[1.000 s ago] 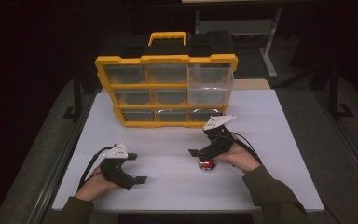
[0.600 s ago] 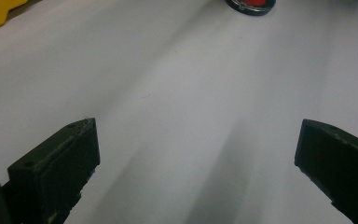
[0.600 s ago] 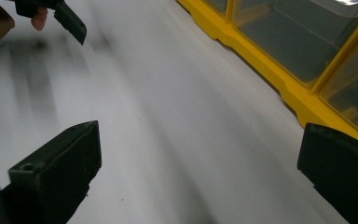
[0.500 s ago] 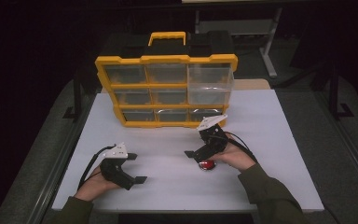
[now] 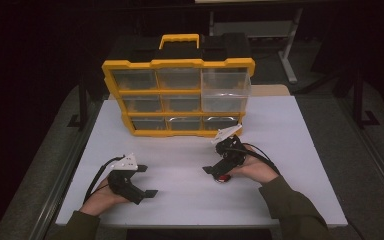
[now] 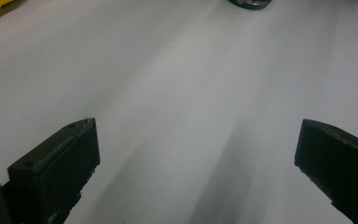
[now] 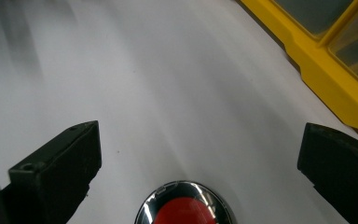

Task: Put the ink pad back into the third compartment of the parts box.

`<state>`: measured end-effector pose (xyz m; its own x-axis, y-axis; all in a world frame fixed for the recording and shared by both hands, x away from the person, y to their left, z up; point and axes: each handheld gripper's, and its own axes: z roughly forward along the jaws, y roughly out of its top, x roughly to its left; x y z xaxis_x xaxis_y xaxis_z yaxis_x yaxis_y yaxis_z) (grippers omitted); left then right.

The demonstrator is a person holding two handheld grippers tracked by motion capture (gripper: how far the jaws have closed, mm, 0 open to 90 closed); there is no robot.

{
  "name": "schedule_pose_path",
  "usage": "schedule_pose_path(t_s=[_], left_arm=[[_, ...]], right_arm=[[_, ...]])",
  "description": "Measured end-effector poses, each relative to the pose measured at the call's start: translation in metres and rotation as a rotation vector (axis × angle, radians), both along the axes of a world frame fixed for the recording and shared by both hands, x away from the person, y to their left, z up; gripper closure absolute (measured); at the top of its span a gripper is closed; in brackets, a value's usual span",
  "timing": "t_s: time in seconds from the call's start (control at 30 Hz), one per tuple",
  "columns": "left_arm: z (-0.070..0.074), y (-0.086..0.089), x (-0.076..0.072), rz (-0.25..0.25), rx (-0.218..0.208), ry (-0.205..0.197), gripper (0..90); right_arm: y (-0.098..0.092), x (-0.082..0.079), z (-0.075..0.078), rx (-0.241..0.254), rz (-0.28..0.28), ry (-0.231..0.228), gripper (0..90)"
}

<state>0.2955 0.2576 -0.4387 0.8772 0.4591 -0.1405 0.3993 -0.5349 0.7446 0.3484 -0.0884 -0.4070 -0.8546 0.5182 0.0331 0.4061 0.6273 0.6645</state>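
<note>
My right hand-held gripper hangs low over the white tabletop, its two black jaws spread wide with nothing between their tips. In the right gripper view the small round button, red in the middle with a shiny chrome ring, sits at the bottom edge, between the jaws but nearer my hand than their tips, and neither jaw touches it. From the high view the same button lies on the tabletop just under the gripper's body, in front of my right hand. My left hand-held gripper rests on the tabletop well apart to the left, jaws also spread wide, with only bare white surface between them. In the left gripper view a dark round edge shows at the top, too cut off to tell what it is. The yellow organiser case with clear drawers stands upright at the far side of the tabletop, its lower right corner near my right hand-held gripper.
</note>
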Motion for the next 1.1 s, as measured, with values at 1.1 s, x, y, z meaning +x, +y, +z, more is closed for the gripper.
schedule_pose_path(t_s=[1.1], left_arm=[[-0.001,-0.002,-0.001,-0.012,0.003,0.006,0.0]], right_arm=[[0.001,-0.005,-0.021,-0.219,0.085,0.113,0.0]])
